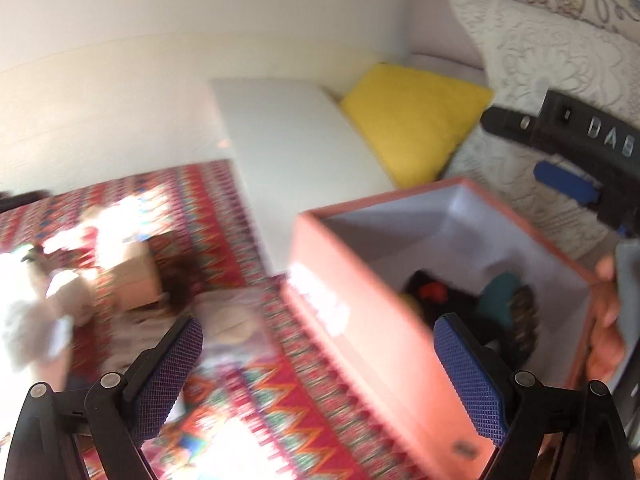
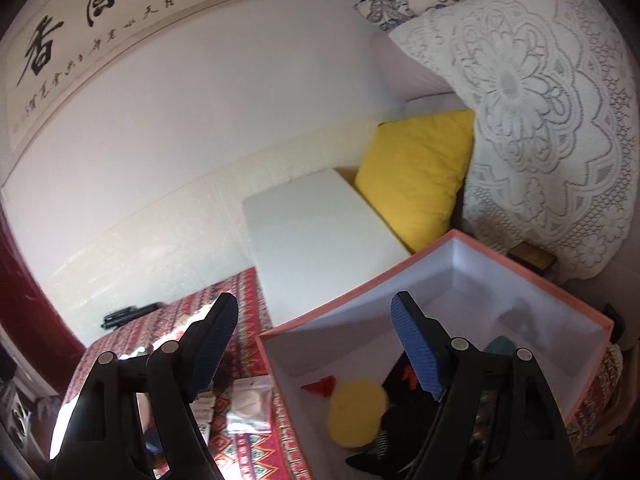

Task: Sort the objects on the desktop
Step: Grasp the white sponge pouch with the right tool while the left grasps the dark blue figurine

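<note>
A pink box [image 1: 360, 300] with a white inside stands on the patterned cloth [image 1: 224, 216]; in the right wrist view the pink box [image 2: 452, 256] holds a yellow round thing [image 2: 358, 410], a red piece [image 2: 322, 385], dark items and a teal one. My left gripper [image 1: 316, 376] is open, its right finger over the box's near wall, nothing between the fingers. My right gripper [image 2: 316, 346] is open above the box's left wall, nothing held. From the left wrist, the other gripper [image 1: 576, 152] and a hand [image 1: 606, 320] show at the box's right side.
Blurred loose objects [image 1: 132, 276] lie on the cloth at left, sunlit. A clear packet [image 2: 248, 404] lies left of the box. A white pad [image 2: 316, 232], yellow cushion [image 2: 416, 176] and lace cover [image 2: 540, 128] sit behind. A black item [image 2: 124, 314] lies at the cloth's far edge.
</note>
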`<action>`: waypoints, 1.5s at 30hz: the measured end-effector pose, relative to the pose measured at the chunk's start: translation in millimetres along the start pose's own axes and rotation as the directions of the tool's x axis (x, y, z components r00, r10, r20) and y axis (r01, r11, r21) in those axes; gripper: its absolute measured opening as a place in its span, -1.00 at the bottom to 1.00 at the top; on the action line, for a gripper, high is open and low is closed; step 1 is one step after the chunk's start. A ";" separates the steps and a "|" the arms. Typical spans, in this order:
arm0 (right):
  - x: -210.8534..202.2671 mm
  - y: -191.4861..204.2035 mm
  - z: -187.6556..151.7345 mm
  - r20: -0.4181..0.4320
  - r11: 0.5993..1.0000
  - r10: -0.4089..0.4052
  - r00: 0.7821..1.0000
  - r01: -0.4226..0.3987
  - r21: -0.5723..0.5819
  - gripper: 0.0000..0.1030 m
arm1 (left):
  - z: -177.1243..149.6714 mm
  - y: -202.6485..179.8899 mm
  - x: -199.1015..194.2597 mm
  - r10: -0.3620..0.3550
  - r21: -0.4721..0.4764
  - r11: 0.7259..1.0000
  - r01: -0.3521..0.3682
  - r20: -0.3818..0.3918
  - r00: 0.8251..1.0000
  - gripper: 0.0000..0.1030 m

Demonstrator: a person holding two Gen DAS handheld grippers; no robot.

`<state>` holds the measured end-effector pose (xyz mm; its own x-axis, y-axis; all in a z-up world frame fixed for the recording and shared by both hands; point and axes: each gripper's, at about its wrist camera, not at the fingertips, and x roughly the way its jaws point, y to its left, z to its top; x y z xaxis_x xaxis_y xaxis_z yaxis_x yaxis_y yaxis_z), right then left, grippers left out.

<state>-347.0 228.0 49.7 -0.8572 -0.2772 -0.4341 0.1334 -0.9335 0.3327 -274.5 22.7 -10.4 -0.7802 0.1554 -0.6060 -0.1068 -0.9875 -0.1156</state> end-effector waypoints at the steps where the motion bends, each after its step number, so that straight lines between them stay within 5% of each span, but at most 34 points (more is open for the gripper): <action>1: 6.6 11.2 -5.1 -0.027 1.000 0.027 0.999 -0.027 -0.008 0.60 | -9.3 15.2 -5.0 0.031 -0.003 1.000 -0.031 -0.009 0.999 0.88; 5: 41.2 53.3 -33.9 -0.168 0.994 0.102 0.980 -0.108 -0.025 0.65 | -50.6 78.9 -21.1 0.168 -0.007 0.986 -0.169 -0.057 0.984 0.88; 10: 108.1 84.7 -90.0 -0.385 0.990 0.138 0.913 -0.139 0.026 0.66 | -89.7 150.4 -24.7 0.296 0.008 0.955 -0.297 -0.130 0.946 0.88; 15: 164.6 106.1 -134.1 -0.469 0.986 -0.068 0.881 -0.010 -0.163 0.66 | -102.1 196.8 -19.7 0.371 0.089 0.928 -0.361 -0.145 0.917 0.88; 20: 218.2 103.0 -165.2 -0.544 0.968 -0.171 0.821 0.039 -0.246 0.66 | -98.8 217.9 1.6 0.394 0.178 0.913 -0.367 -0.152 0.906 0.88; 22: 235.5 100.5 -174.8 -0.567 0.962 -0.205 0.798 0.058 -0.265 0.69 | -94.7 214.1 14.0 0.435 0.268 0.879 -0.394 -0.117 0.893 0.88; 24: 244.2 103.5 -178.0 -0.542 0.949 -0.231 0.808 0.063 -0.309 0.68 | -90.4 210.3 26.4 0.468 0.351 0.839 -0.415 -0.080 0.880 0.88; 26: 249.3 108.1 -176.1 -0.535 0.944 -0.216 0.816 0.036 -0.327 0.23 | -87.6 208.7 40.8 0.477 0.395 0.820 -0.414 -0.071 0.876 0.88; 27: 249.6 110.5 -173.6 -0.543 0.948 -0.191 0.818 0.010 -0.317 -0.29 | -86.6 208.5 48.7 0.481 0.413 0.812 -0.413 -0.072 0.874 0.89; 28: 249.2 113.2 -171.1 -0.551 0.952 -0.168 0.817 -0.012 -0.307 -0.54 | -85.6 208.5 56.0 0.485 0.430 0.803 -0.412 -0.070 0.872 0.93; 33: 251.5 107.5 -165.8 -0.587 0.972 -0.074 0.806 -0.073 -0.222 -0.67 | -78.2 212.6 84.0 0.485 0.473 0.788 -0.395 -0.082 0.870 0.98; 42: 232.9 103.7 -147.6 -0.569 0.989 0.023 0.822 -0.103 -0.109 -0.70 | -53.5 214.6 42.1 0.385 0.290 0.891 -0.350 -0.073 0.920 0.52; 45: 225.9 107.6 -141.4 -0.552 0.989 0.034 0.833 -0.109 -0.104 -0.70 | -43.6 218.0 12.5 0.361 0.203 0.917 -0.344 -0.051 0.931 0.19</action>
<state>-456.0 32.7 -130.9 -0.4348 -0.3885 -0.8124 0.2772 -0.9161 0.2897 -280.7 -189.6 -77.6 -0.7337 -0.2105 -0.6460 0.0452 -0.9638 0.2627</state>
